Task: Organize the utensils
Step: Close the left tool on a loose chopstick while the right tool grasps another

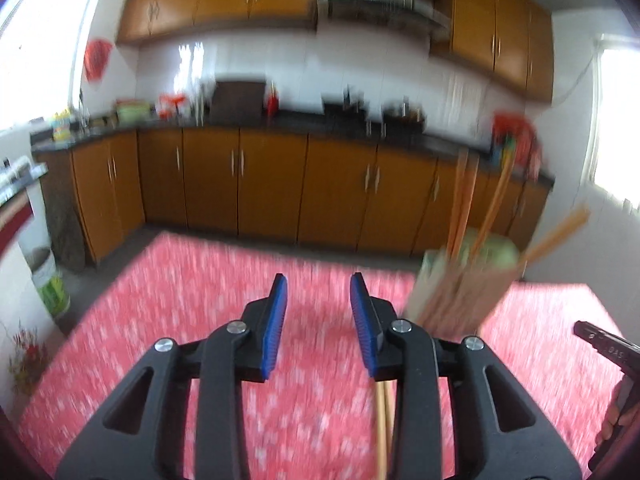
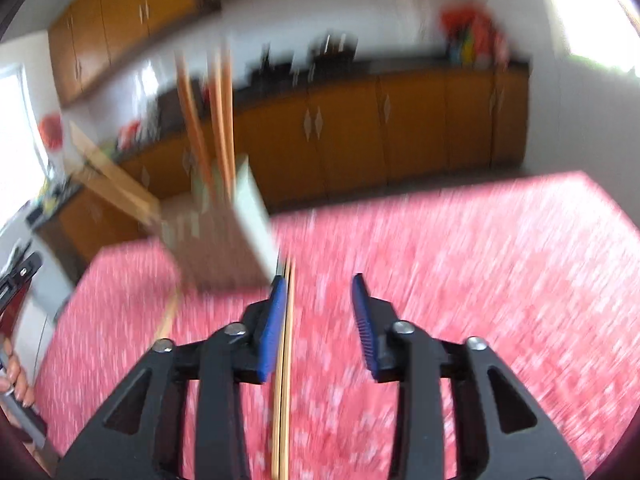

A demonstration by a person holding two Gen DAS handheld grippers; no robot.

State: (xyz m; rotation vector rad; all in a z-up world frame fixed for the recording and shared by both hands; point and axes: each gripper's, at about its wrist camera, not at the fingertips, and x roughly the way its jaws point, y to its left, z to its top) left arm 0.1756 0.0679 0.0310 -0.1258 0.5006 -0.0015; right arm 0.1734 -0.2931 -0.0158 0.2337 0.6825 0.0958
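Note:
A utensil holder (image 1: pixel 460 292) with several wooden chopsticks (image 1: pixel 462 204) standing in it sits on the red patterned tablecloth (image 1: pixel 180 300), to the right of my left gripper (image 1: pixel 319 292). That gripper is open and empty. A pair of chopsticks (image 1: pixel 383 428) lies on the cloth under its right finger. In the right wrist view the holder (image 2: pixel 224 236) is ahead and left of my right gripper (image 2: pixel 319 292), which is open. A chopstick pair (image 2: pixel 285 368) lies on the cloth beside its left finger. Both views are blurred by motion.
Brown kitchen cabinets (image 1: pixel 260 184) and a dark counter with clutter (image 1: pixel 352 120) run behind the table. The other gripper shows at the right edge of the left wrist view (image 1: pixel 608 360) and at the left edge of the right wrist view (image 2: pixel 16 288).

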